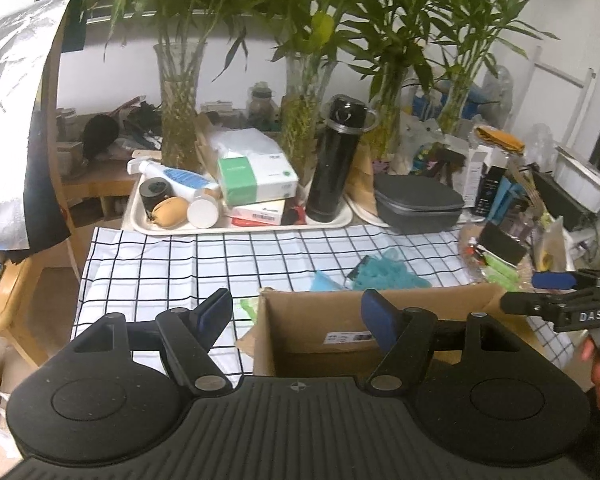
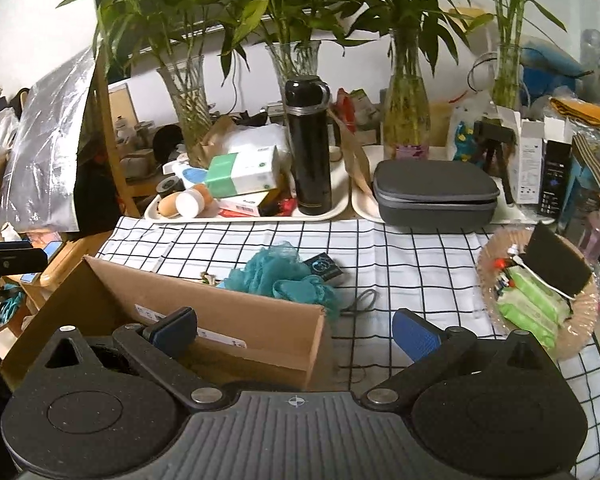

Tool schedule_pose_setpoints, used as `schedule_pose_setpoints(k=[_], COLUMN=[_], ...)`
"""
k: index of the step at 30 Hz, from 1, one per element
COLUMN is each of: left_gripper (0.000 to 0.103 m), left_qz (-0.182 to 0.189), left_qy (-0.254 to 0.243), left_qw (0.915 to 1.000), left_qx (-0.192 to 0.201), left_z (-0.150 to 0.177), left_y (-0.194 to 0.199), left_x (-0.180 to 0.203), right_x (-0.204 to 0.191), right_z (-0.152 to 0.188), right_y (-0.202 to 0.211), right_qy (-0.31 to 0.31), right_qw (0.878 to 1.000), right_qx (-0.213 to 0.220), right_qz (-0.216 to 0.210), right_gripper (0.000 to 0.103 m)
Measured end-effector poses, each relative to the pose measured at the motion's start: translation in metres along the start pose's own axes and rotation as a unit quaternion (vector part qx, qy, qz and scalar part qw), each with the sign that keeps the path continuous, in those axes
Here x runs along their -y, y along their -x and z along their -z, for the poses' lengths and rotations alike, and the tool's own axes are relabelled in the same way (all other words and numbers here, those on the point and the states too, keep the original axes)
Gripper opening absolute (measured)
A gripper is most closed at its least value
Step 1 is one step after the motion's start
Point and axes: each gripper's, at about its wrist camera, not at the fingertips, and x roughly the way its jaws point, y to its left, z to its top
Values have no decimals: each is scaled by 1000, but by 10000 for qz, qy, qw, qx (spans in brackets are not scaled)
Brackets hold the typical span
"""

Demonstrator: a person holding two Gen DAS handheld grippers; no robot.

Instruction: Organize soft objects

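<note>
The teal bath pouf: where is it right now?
In the right wrist view the teal bath pouf lies on the checked cloth, just behind the cardboard box and left of a small dark packet.

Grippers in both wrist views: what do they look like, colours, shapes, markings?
Both are matte black: ribbed base with a small crosshair mark, two round discs, linkage arms with silver pivots, blue ribbed pads. Left gripper, right gripper. Seen from the left wrist, the right one shows white "DAS" lettering.

left gripper (image 1: 298, 320): black linkage arms on round silver pivots, blue ribbed pads, ribbed black base with a crosshair mark. right gripper (image 2: 296, 330): same build; white "das" lettering on its side.
</note>
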Motion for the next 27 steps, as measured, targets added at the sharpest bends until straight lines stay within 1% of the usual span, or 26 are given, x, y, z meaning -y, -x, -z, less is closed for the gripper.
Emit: schedule_pose_setpoints(k=[9,14,19,25,27], left_gripper=[71,71,71,71,71], left_qz=[37,33,141,223,269], left_qy=[22,20,93,38,21], left_qw=[10000,10000,9998,9996,9996], left_qx=[37,61,72,163,126], left_z=[-2,-3,-6,-9,-11], left_y=[-7,-14,-22,-37,-47], left_x=[-7,-10,-15,-19,-21], right_x=[0,5,2,4,5], right_z=[-1,-2,-5,-8,-10], right_y=[-1,-4,-9,-16,-19], right_qy=[-11,-166,-117,-202,-216], right_qw=[10000,9998,9999,9997,9996], right_qx=[-23,-62,-79,-166,-179], right_qz=[28,0,19,-22,-14], right_gripper=[103,103,103,103,103])
